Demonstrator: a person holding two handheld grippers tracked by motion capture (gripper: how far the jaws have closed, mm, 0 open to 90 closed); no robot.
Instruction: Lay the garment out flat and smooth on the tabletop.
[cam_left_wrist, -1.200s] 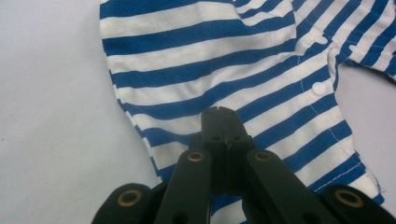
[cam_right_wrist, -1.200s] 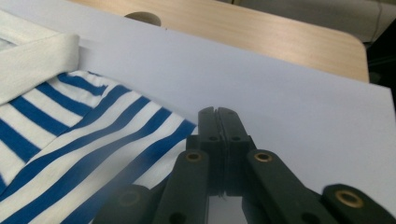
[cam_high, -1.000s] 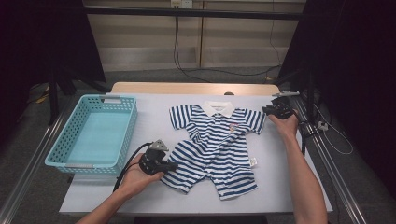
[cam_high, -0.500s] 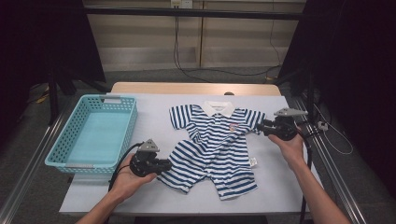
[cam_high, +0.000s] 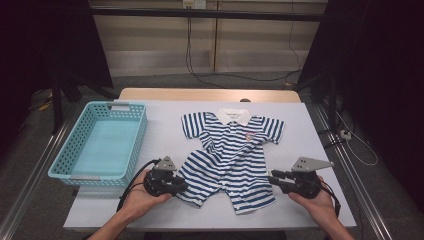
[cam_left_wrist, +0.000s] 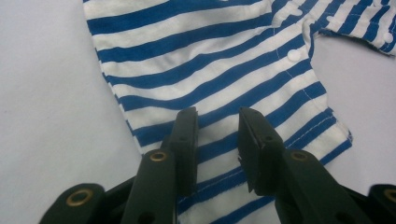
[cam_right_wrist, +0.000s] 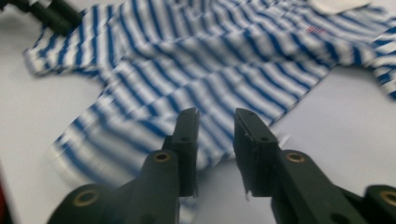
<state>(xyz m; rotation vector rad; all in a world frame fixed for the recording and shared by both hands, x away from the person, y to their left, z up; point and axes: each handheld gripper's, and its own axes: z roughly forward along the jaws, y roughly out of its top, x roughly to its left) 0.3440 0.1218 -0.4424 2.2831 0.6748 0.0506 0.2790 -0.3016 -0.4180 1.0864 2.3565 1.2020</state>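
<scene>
Your blue-and-white striped baby romper lies flat mid-bench; both tools gape, left tool over its near-left leg, right tool beside the near-right hem; next, I judge, pinch both

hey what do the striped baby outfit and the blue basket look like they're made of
Striped romper: looks like soft knit cotton, matte; it lies limp with creases, stitched hems and snap buttons seen in the left gripper view. Fibre uncertain.
Basket: looks like moulded plastic, light turquoise with a slight sheen; its walls are a rigid regular lattice.
</scene>
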